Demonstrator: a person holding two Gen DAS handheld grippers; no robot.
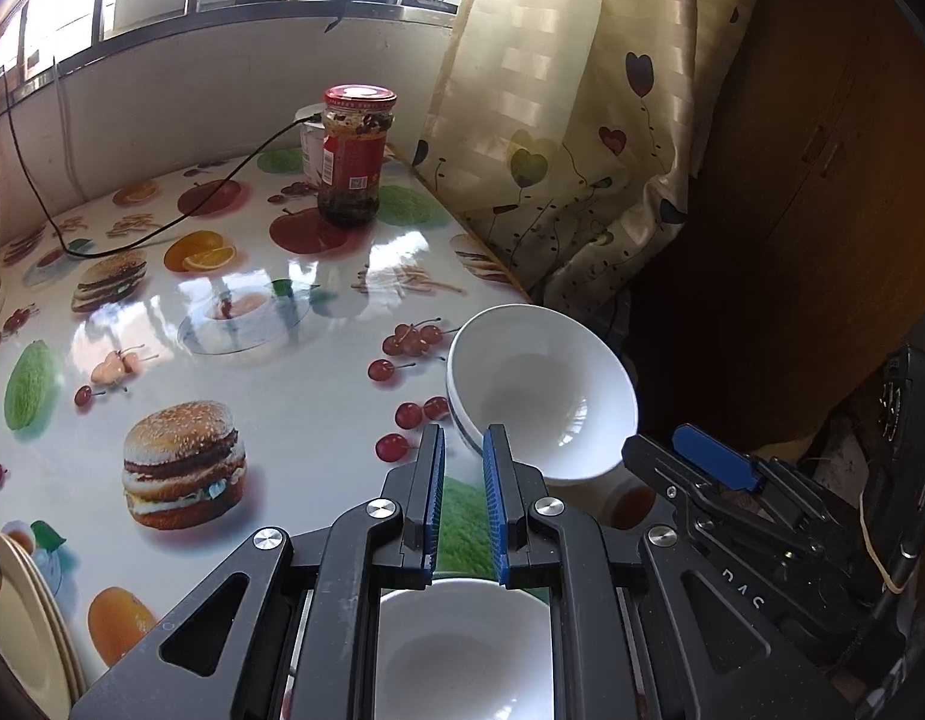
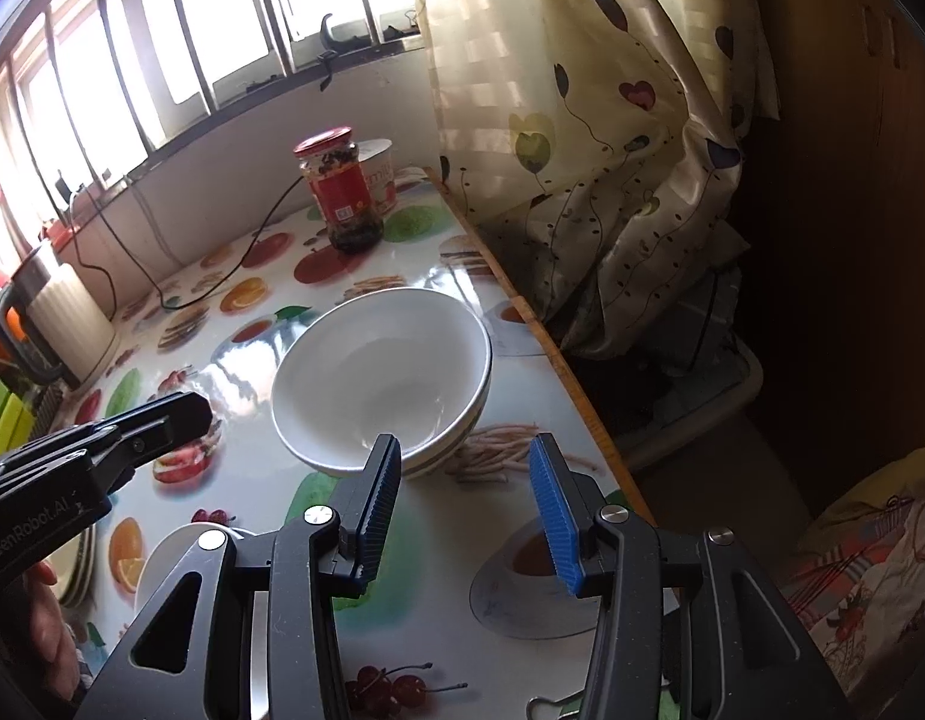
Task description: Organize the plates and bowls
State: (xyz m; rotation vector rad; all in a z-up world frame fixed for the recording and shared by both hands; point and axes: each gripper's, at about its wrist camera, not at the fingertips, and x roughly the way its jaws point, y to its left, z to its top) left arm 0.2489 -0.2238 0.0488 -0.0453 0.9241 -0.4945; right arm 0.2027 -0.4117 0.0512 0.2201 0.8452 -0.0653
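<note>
Stacked white bowls (image 2: 381, 381): two nested, upper one tilted, on the fruit-printed surface (image 1: 294, 396), near its curtain-side edge. Single white bowl (image 1: 462, 648): nearer than the stack, beneath the left tongs (image 1: 463, 501). Left tongs: narrow, empty. Right tongs (image 2: 469, 513): wide, empty, just short of the stack. Red-lidded jar (image 1: 351, 156): well behind the stack.

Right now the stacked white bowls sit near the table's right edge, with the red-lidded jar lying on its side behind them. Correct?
Not quite. The red-lidded jar stands upright, as the right wrist view shows. The stacked white bowls do sit near the table's right edge, with the jar behind them.
</note>
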